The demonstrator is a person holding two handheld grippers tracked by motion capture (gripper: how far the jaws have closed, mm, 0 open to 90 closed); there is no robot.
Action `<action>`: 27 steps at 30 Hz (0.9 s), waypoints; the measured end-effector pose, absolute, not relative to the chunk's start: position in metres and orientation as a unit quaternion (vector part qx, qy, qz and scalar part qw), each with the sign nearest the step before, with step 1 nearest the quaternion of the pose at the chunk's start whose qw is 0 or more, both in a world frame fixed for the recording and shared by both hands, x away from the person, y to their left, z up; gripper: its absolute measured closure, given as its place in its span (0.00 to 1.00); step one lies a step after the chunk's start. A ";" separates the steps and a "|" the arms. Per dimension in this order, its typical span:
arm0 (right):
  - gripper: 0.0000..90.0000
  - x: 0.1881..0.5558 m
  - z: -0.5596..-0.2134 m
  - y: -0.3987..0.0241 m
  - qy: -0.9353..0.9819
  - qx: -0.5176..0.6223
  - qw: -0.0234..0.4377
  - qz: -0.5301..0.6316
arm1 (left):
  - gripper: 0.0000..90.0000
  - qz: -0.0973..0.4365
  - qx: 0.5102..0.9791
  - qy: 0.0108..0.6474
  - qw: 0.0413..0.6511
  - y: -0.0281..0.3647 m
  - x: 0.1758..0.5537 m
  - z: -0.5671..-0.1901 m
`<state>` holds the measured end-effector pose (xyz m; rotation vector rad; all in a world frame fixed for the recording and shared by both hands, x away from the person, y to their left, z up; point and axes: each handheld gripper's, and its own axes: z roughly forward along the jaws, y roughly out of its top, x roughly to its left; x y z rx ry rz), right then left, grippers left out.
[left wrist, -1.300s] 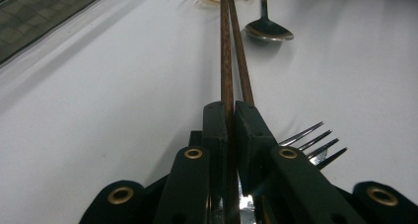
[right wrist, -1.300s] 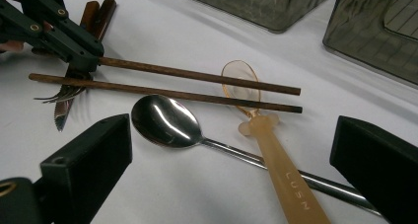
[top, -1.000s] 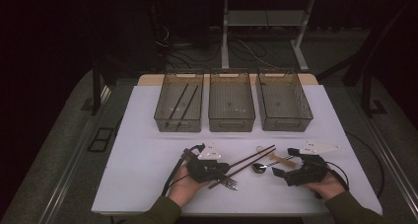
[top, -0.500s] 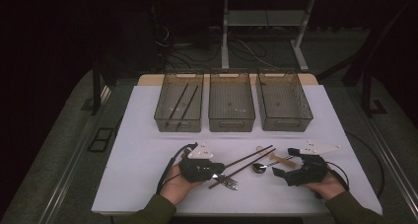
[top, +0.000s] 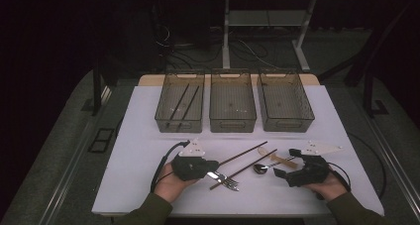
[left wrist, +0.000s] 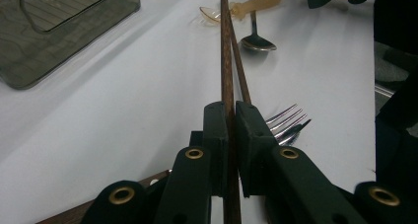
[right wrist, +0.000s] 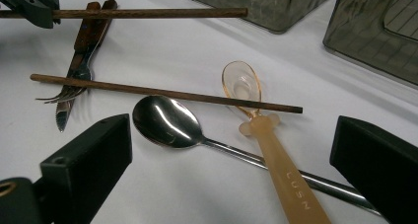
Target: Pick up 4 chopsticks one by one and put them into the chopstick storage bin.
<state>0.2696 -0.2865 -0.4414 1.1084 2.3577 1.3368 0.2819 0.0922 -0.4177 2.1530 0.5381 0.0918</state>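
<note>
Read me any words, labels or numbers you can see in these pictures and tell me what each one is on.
"LUSN": raised letters running along the handle of the translucent amber plastic spoon, seen in the right gripper view; the last letters are less sharp, so this reading is not certain.
No other text can be read: the three grey bins, the metal spoon, the chopsticks and the fork show no lettering.

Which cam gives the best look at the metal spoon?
Right gripper view: the metal spoon lies close and sharp, bowl up, its handle running under the amber plastic spoon. The left gripper view shows its bowl far off; the high view shows it small.
</note>
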 end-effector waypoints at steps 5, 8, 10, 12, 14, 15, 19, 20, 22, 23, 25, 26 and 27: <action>0.03 0.270 -0.441 -0.286 0.801 0.376 0.106 0.454 | 0.93 0.037 0.868 0.218 0.444 0.095 0.282 -0.417; 0.03 0.270 -0.441 -0.286 0.801 0.376 0.106 0.453 | 0.93 0.039 0.868 0.219 0.444 0.097 0.283 -0.416; 0.03 0.270 -0.441 -0.287 0.801 0.376 0.106 0.454 | 0.93 0.041 0.868 0.220 0.444 0.100 0.284 -0.415; 0.03 0.270 -0.442 -0.287 0.801 0.376 0.106 0.453 | 0.93 0.042 0.865 0.225 0.446 0.102 0.285 -0.415; 0.03 0.270 -0.442 -0.287 0.801 0.376 0.106 0.454 | 0.93 0.044 0.866 0.225 0.445 0.105 0.286 -0.414; 0.03 0.270 -0.442 -0.286 0.801 0.376 0.106 0.453 | 0.93 0.045 0.864 0.227 0.446 0.106 0.286 -0.413; 0.03 0.270 -0.442 -0.286 0.801 0.376 0.106 0.453 | 0.93 0.049 0.862 0.233 0.448 0.112 0.288 -0.412; 0.03 0.270 -0.442 -0.286 0.801 0.376 0.106 0.453 | 0.93 0.049 0.861 0.235 0.449 0.113 0.288 -0.412; 0.03 0.270 -0.441 -0.286 0.801 0.376 0.105 0.453 | 0.93 0.051 0.859 0.238 0.450 0.116 0.289 -0.411; 0.03 0.270 -0.441 -0.286 0.801 0.376 0.105 0.454 | 0.93 0.052 0.858 0.238 0.451 0.117 0.290 -0.411; 0.03 0.270 -0.442 -0.286 0.801 0.376 0.105 0.453 | 0.93 0.053 0.855 0.244 0.454 0.119 0.290 -0.410; 0.03 0.270 -0.442 -0.286 0.801 0.376 0.105 0.453 | 0.93 0.054 0.855 0.245 0.454 0.120 0.290 -0.410; 0.03 0.270 -0.442 -0.286 0.801 0.376 0.105 0.454 | 0.93 0.056 0.854 0.246 0.455 0.122 0.291 -0.409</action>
